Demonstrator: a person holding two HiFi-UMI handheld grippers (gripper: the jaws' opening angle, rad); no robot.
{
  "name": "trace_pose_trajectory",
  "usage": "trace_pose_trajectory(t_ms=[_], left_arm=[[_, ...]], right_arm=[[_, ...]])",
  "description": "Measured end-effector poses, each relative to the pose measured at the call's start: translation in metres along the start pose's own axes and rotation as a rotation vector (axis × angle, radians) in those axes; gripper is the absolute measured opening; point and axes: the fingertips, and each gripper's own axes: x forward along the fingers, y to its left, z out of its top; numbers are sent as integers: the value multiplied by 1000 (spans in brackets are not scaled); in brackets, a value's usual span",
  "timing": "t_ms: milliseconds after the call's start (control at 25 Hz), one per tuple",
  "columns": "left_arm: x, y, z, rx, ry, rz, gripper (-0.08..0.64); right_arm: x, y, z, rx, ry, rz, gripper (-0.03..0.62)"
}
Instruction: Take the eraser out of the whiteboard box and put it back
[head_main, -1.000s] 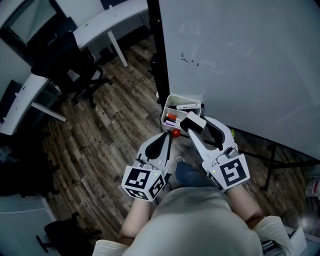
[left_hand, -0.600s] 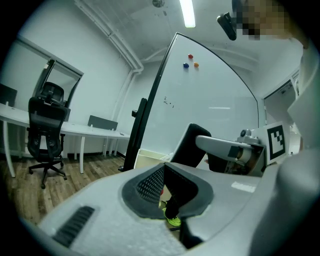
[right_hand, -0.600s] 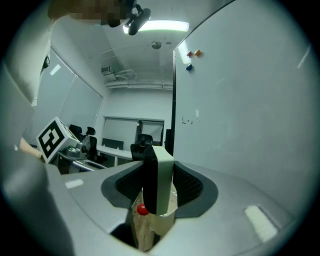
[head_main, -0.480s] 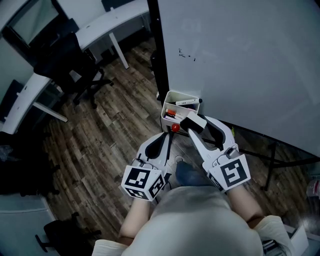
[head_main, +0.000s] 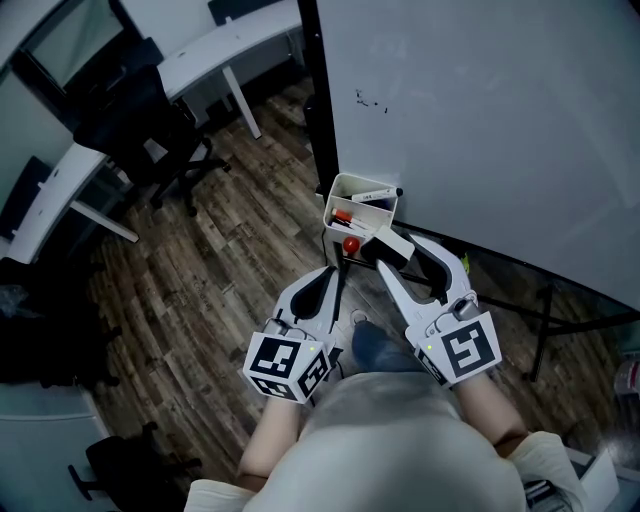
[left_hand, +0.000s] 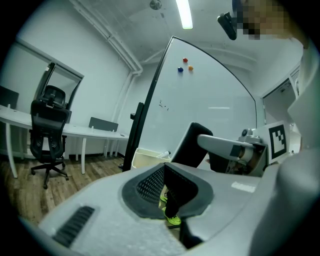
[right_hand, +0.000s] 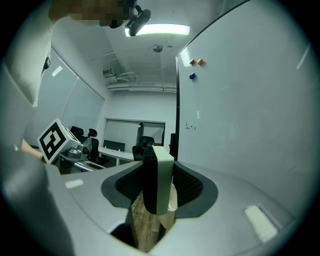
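right gripper (head_main: 392, 250) is clamped on the eraser (head_main: 390, 243), which stands on edge between the jaws (dark felt to one side, white back to the other). the eraser sits just at the near rim of the whiteboard box (head_main: 352, 180), outside it. the box, with markers inside, is against the whiteboard (head_main: 480, 120). left gripper (head_main: 337, 272) has its jaws together, holding nothing, beside the right.

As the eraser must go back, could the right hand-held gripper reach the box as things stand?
Probably yes: the right hand-held gripper holds the eraser just short of the box, whose open top nothing covers; markers fill only part.
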Motion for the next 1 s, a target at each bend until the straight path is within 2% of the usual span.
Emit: trace_pose_trajectory(t_ms=[560, 720, 1000], left_arm=[[-30, -18, -6, -6, -19, 17, 5], [-36, -21, -9, -7, -20, 21, 5], [-48, -26, -13, -14, -27, 31, 4]], right_arm=[[-29, 26, 2, 9, -1, 20, 178], [-34, 32, 7, 16, -36, 26, 178], [-46, 42, -2, 22, 2, 27, 178]])
